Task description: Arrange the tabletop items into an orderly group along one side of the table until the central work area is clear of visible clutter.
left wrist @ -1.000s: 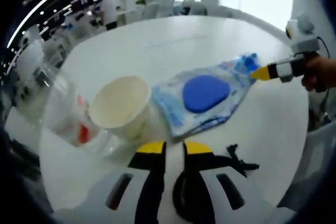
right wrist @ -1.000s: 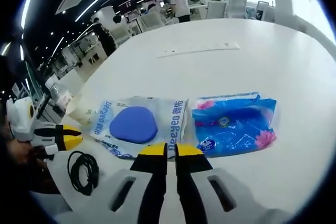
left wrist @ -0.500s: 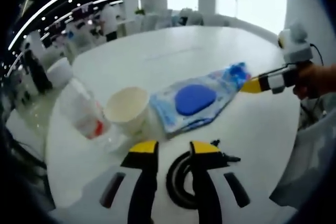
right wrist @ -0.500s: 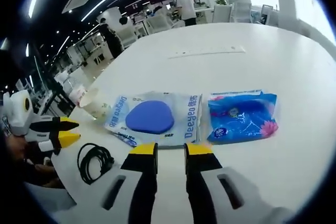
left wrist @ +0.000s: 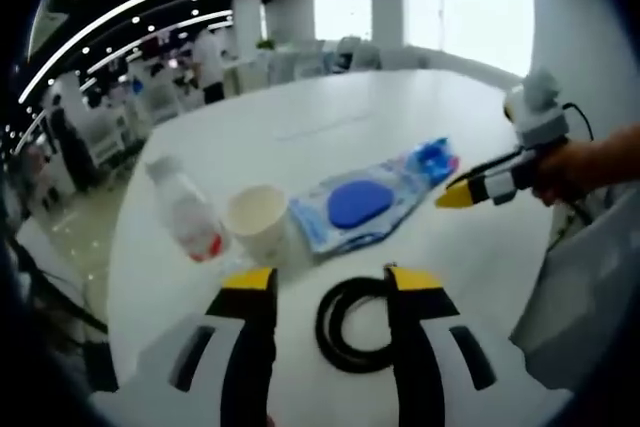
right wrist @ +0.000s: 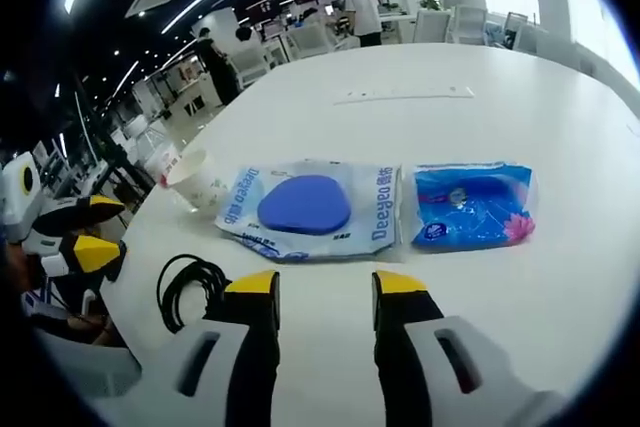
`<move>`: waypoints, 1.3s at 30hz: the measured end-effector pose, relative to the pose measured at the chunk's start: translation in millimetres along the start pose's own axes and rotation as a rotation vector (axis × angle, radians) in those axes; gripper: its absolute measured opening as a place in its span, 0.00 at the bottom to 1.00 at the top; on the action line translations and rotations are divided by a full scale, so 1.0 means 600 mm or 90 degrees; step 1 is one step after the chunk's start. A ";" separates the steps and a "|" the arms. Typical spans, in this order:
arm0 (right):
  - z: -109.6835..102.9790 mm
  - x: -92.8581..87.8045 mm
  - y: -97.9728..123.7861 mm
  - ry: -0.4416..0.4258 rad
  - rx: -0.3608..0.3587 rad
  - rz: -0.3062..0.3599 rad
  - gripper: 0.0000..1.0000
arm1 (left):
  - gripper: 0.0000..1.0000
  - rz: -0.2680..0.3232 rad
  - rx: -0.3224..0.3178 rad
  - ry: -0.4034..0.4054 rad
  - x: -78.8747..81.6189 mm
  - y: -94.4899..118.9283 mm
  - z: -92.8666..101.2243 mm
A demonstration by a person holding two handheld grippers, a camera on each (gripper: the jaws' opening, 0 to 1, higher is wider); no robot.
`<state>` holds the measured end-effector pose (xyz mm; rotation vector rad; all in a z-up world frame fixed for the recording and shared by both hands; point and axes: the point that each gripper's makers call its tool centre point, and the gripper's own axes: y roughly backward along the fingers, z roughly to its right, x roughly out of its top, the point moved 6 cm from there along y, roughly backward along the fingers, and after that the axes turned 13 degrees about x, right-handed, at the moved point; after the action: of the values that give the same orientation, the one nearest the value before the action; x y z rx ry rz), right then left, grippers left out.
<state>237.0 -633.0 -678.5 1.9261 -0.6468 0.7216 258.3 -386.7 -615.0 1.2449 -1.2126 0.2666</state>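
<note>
White table – items lined up along one side: bottle, paper cup, wet-wipes pack, blue tissue pack | black coiled cable just beyond left gripper, jaws spread, empty | right gripper – jaws spread, holding nothing, near wipes pack.

Open right gripper over white table; wipes pack beside blue tissue pack, paper cup and coiled black cable nearer the table's edge, left gripper beyond it, parted.
</note>
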 end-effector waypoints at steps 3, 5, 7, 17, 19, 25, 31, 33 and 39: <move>-0.007 -0.004 -0.001 0.007 0.005 -0.004 0.40 | 0.48 0.008 -0.001 0.007 0.002 0.015 -0.001; -0.012 -0.006 -0.002 0.010 0.010 -0.008 0.41 | 0.51 0.019 0.003 0.014 0.002 0.028 -0.004; -0.016 -0.008 -0.003 0.015 0.014 -0.009 0.44 | 0.53 0.026 0.001 0.025 0.001 0.039 -0.004; -0.046 -0.026 -0.015 0.042 0.045 -0.031 0.54 | 0.71 0.050 -0.024 0.061 -0.024 0.090 0.008; -0.053 -0.030 -0.019 0.050 0.051 -0.033 0.57 | 0.74 0.054 -0.025 0.066 -0.029 0.098 0.008; -0.073 -0.045 -0.030 0.063 0.071 -0.039 0.63 | 0.81 0.058 -0.033 0.077 -0.040 0.121 0.016; -0.092 -0.059 -0.036 0.063 0.093 -0.040 0.69 | 0.87 0.056 -0.037 0.096 -0.054 0.139 0.025; -0.099 -0.065 -0.041 0.061 0.105 -0.039 0.74 | 0.88 0.057 -0.031 0.075 -0.052 0.143 0.024; -0.116 -0.075 -0.046 0.074 0.123 -0.039 0.78 | 0.97 0.097 -0.029 0.087 -0.037 0.160 0.029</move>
<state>210.5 -552.5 -700.7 2.0525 -0.4573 0.8769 169.4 -355.2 -580.9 1.0798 -1.1897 0.4267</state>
